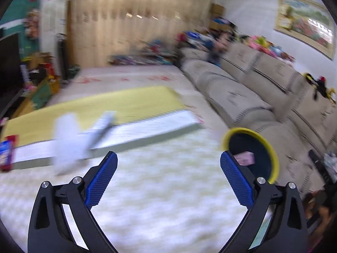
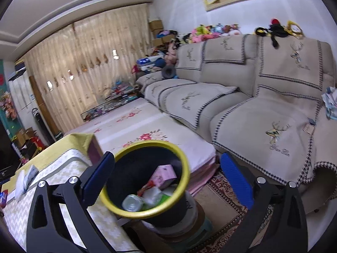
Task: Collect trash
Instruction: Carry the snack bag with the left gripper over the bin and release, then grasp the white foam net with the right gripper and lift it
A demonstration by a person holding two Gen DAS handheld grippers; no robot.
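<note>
Much of the left wrist view is smeared by motion blur: we can only make out a pale, whitish shape (image 1: pixel 67 139) and a thin dark-edged strip beside it on the worktop (image 1: pixel 147 185), and we cannot tell what either is. A red and blue packet (image 1: pixel 7 152) is cut off at the left edge. Our left gripper (image 1: pixel 168 176) has its fingers (image 1: pixel 101 181) spread wide with nothing between them.

Only the right wrist view is sharp. It shows our right gripper (image 2: pixel 167 178), fingers (image 2: pixel 236 181) likewise released, held above the yellow-rimmed black trash bin (image 2: pixel 124 208), which stands just beside the worktop's (image 2: pixel 92 217) edge, near the beige sofa (image 2: pixel 263 113). Inside lie a pink carton (image 2: pixel 164 176), a silver can (image 2: pixel 131 203), a red wrapper (image 2: pixel 145 187) and crumpled clear plastic (image 2: pixel 152 195). The left view catches only the bin's (image 1: pixel 271 147) rim and the pink carton (image 1: pixel 245 158), partly hidden behind a finger. White crumpled tissue (image 2: pixel 25 180) sits at the worktop's far left.
</note>
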